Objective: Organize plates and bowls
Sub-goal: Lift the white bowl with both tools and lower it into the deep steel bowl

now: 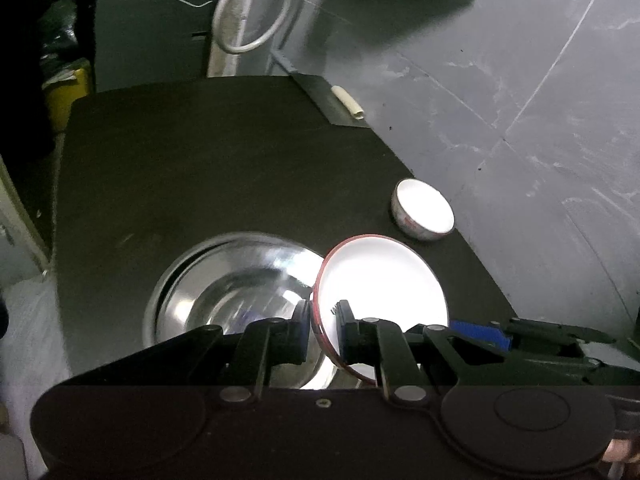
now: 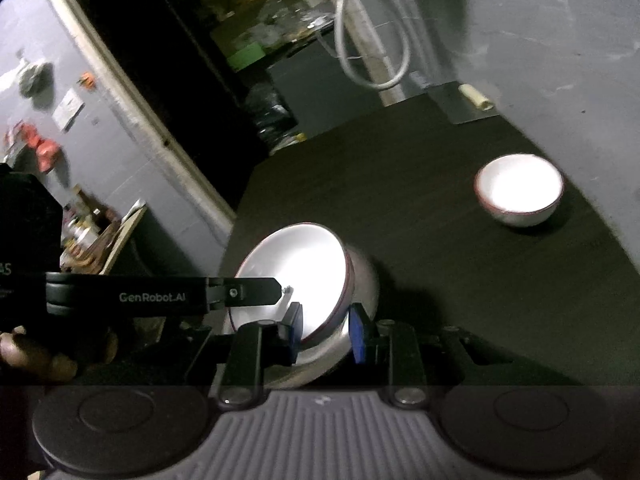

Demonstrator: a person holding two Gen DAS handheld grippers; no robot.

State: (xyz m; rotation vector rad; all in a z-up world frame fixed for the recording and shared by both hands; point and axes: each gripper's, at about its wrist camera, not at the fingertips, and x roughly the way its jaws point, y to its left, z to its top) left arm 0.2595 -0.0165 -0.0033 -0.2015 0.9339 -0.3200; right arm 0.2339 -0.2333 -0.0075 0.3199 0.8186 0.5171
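Observation:
A white bowl with a red rim (image 1: 380,280) is tilted and held at its edge by both grippers. My left gripper (image 1: 324,332) is shut on its rim, over a large steel bowl (image 1: 232,280) on the dark table. In the right wrist view the same bowl (image 2: 304,276) is pinched at its rim by my right gripper (image 2: 326,334). A second small white bowl (image 1: 424,210) stands upright on the table to the right; it also shows in the right wrist view (image 2: 520,190).
The dark table (image 1: 200,168) ends at a grey wall (image 1: 520,100) on the right. A white cable loop (image 1: 248,20) hangs at the back. A rolled paper (image 1: 349,103) lies on a thin board at the far corner. Cluttered shelves stand left (image 2: 80,232).

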